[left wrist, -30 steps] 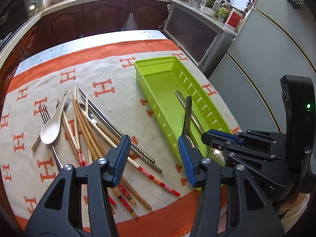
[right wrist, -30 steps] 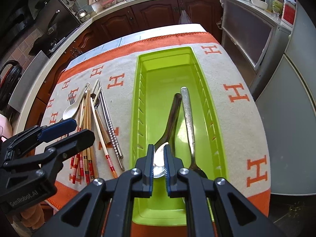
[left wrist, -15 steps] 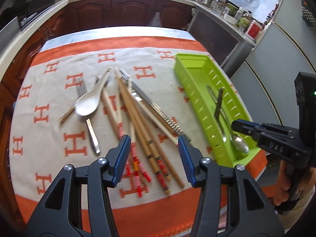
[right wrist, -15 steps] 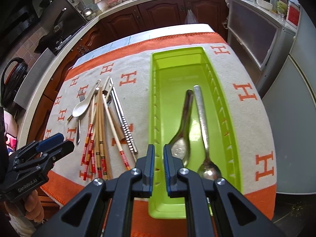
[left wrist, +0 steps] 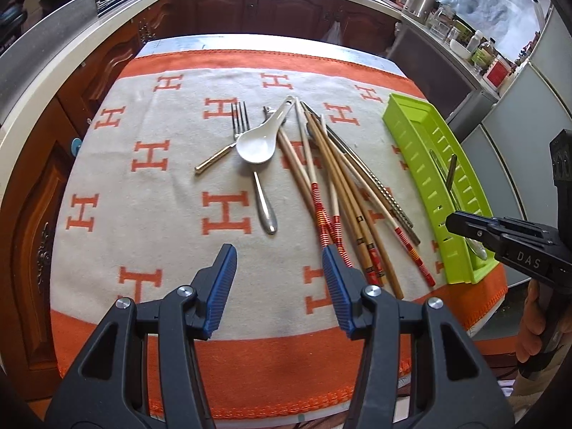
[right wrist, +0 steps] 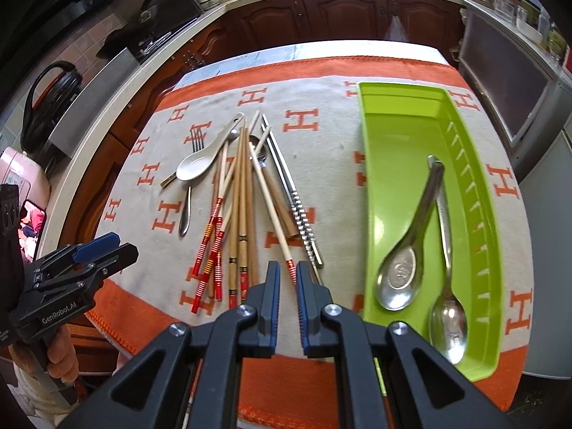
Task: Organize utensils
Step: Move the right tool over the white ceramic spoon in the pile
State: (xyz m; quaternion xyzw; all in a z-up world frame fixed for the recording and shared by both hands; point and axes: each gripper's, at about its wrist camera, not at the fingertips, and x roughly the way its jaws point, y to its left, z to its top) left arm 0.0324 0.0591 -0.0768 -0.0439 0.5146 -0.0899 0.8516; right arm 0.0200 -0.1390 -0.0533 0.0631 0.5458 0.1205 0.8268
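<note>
Counter cloth (left wrist: 150,214) carries loose cutlery; left hand-held gripper (left wrist: 279,271), jaws apart and empty, is best centred over one piece before closing.

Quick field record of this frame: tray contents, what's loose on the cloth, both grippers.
tray: green tray, right side of cloth
in tray: two metal spoons
on cloth: chopsticks, white spoon, fork, metal spoon
left gripper: open, empty
right gripper: narrow gap between fingers, empty
</note>
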